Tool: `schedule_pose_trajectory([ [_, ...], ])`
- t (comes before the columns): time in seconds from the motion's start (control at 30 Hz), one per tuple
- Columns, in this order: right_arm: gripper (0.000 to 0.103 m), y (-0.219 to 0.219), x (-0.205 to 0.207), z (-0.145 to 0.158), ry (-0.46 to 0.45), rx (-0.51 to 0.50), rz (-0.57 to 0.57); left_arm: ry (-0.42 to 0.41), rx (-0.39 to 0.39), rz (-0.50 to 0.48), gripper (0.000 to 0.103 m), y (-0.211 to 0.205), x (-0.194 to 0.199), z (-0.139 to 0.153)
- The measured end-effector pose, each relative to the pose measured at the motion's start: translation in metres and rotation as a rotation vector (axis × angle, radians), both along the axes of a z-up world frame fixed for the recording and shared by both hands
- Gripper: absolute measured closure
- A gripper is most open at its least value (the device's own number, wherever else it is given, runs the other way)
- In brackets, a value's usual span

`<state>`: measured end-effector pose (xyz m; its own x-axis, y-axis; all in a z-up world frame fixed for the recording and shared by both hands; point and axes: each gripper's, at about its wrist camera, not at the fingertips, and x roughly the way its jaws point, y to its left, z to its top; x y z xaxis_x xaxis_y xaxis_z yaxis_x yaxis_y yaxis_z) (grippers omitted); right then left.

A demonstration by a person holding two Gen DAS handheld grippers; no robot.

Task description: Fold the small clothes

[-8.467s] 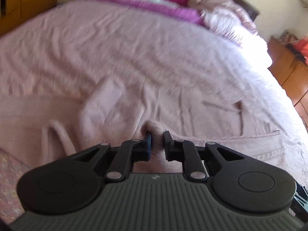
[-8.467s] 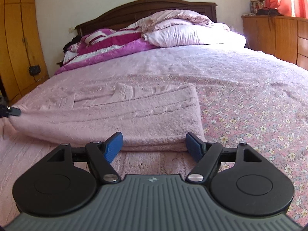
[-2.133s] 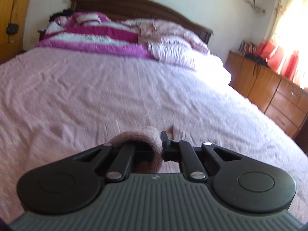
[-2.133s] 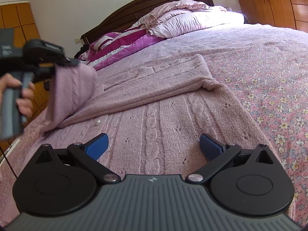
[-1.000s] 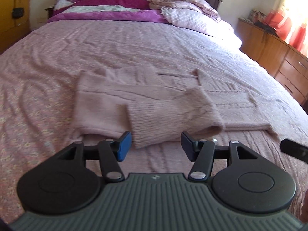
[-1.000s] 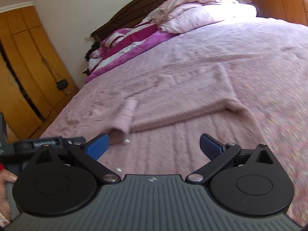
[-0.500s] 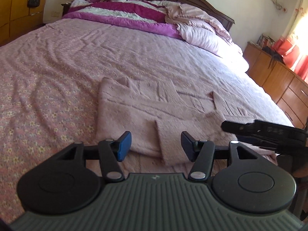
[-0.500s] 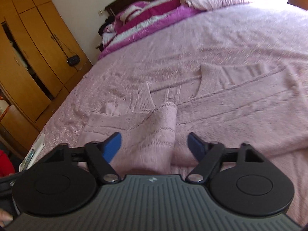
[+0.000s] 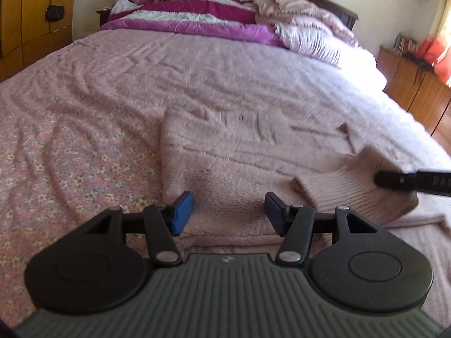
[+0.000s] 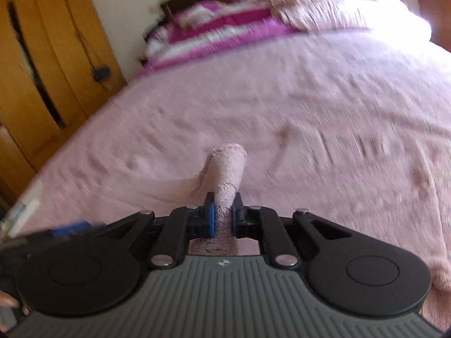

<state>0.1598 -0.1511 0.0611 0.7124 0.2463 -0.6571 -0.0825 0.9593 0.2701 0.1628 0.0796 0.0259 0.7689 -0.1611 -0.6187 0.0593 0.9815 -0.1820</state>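
A pale pink knitted sweater [image 9: 239, 152] lies spread on the bed, partly folded. My left gripper [image 9: 227, 211] is open and empty, just above the sweater's near left part. My right gripper [image 10: 224, 214] is shut on the sweater's sleeve cuff [image 10: 228, 169], which sticks up between the pads. In the left wrist view the right gripper [image 9: 414, 181] shows as a black bar at the right edge, with the ribbed sleeve [image 9: 352, 194] bunched under it. The right wrist view is blurred.
The bed [image 9: 84, 129] has a pink flowered cover. Striped magenta bedding and pillows [image 9: 214, 17] lie at the headboard. A wooden wardrobe [image 10: 45, 64] stands on the left and a wooden dresser [image 9: 417, 90] on the right.
My right gripper has closed on the sleeve cuff and is moving with it to the right. My left gripper has stayed open and shifted slightly left over the sweater.
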Motion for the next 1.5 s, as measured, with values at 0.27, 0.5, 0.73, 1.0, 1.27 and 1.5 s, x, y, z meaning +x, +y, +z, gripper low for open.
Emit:
schedule_pose_trajectory([
  [0.27,0.05,-0.003,-0.033,0.008,-0.109,-0.047,-0.041,0.02,-0.014,-0.005,0.045,0.006,-0.005,0.008],
  [0.5,0.034,0.03,-0.062,0.023,-0.157,0.001,0.106,0.065,-0.014,0.001,0.045,0.008,-0.017,0.024],
  [0.73,0.033,0.076,-0.062,0.001,-0.134,-0.034,0.199,0.076,-0.025,0.042,0.045,0.018,-0.026,0.028],
  [1.0,0.049,0.094,-0.054,-0.02,-0.155,-0.116,0.223,0.068,-0.044,0.041,0.045,0.02,-0.028,0.029],
  [1.27,0.101,0.034,-0.051,0.013,-0.179,0.012,0.011,0.053,-0.018,-0.001,0.045,0.002,-0.021,0.029],
  [1.5,0.088,0.002,-0.059,0.027,-0.15,0.072,0.056,0.065,-0.006,0.007,0.045,-0.004,-0.017,0.027],
])
